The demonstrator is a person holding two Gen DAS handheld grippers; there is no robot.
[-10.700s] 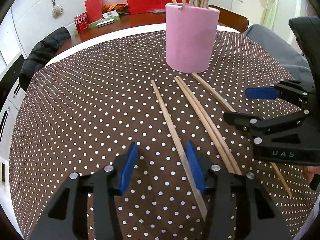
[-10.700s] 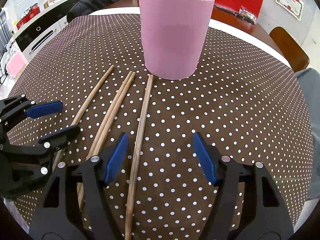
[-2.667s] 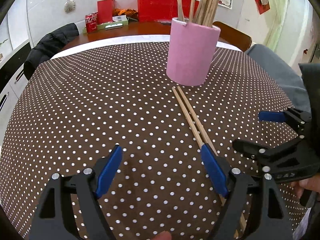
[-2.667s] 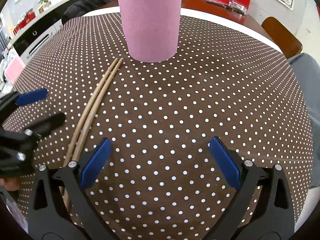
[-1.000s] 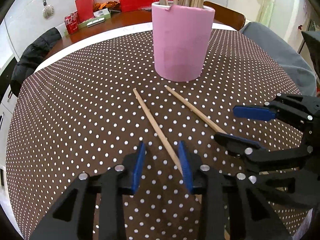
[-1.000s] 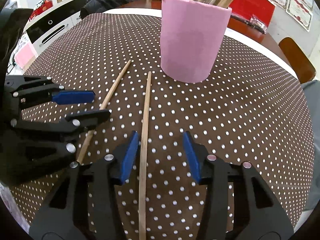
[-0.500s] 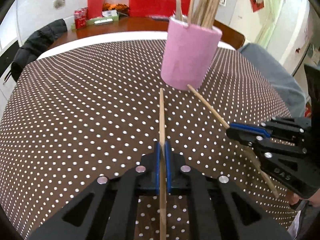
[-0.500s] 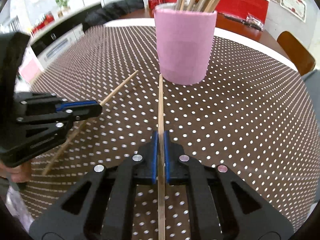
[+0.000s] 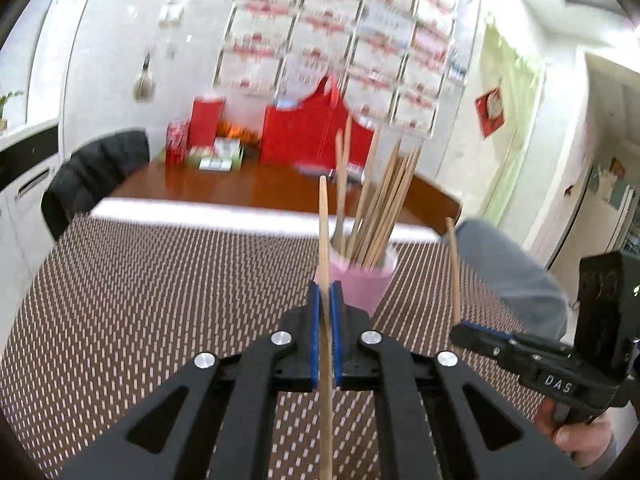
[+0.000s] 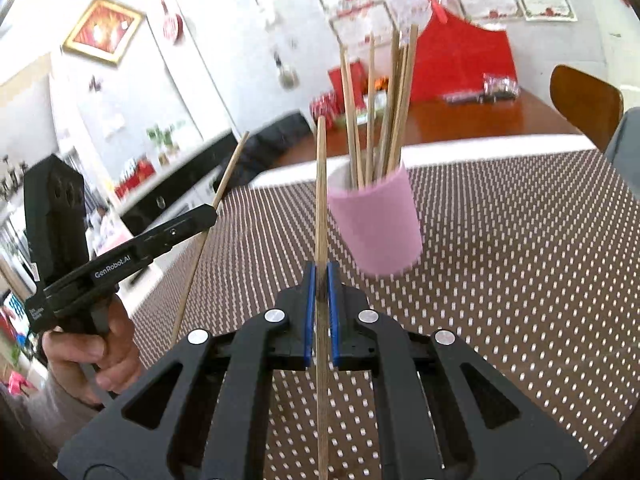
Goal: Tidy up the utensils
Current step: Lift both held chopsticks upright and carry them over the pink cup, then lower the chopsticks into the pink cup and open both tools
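A pink cup (image 9: pixel 358 280) holding several wooden chopsticks (image 9: pixel 376 208) stands on the brown dotted tablecloth (image 9: pixel 140 300); it also shows in the right wrist view (image 10: pixel 376 228). My left gripper (image 9: pixel 325 292) is shut on one chopstick (image 9: pixel 323 232), held up in the air and pointing at the cup. My right gripper (image 10: pixel 319 270) is shut on another chopstick (image 10: pixel 320 184), also raised, tip left of the cup. The right gripper shows in the left wrist view (image 9: pixel 460 328), the left gripper in the right wrist view (image 10: pixel 210 212).
A wooden table with red boxes (image 9: pixel 312 136) and a dark jacket on a chair (image 9: pixel 96 168) stand behind. A brown chair back (image 10: pixel 584 100) and a grey-clad leg (image 9: pixel 508 272) are at the right. Counters (image 10: pixel 160 200) run at the left.
Both grippers have lifted their chopsticks off the tablecloth and tilted them upward toward the cup. The views now look higher, at the wall.
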